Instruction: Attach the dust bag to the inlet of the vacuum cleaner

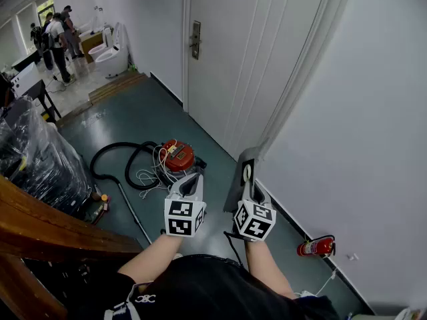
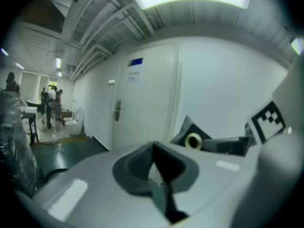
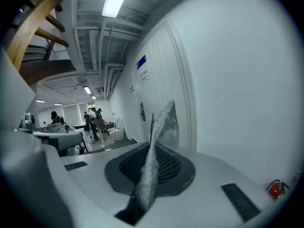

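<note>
The red vacuum cleaner (image 1: 179, 156) stands on the green floor ahead of me, with its black hose (image 1: 110, 155) looped to its left. I hold the grey dust bag (image 1: 241, 175), which has a flat collar with a round hole, up in the air. My right gripper (image 1: 252, 191) is shut on the bag's fabric (image 3: 159, 127), which runs up between the jaws of that gripper (image 3: 149, 170). Just left of it, my left gripper (image 1: 192, 179) is shut with nothing in it (image 2: 159, 175). The left gripper view shows the bag's ring-shaped opening (image 2: 194, 140) off to the right.
A white door (image 1: 233, 59) and wall run along the right. A red fire extinguisher (image 1: 315, 247) lies at the wall's foot. A wooden stair rail (image 1: 40, 225) and a plastic-wrapped black load (image 1: 33, 159) stand to the left. People stand far off at the back left.
</note>
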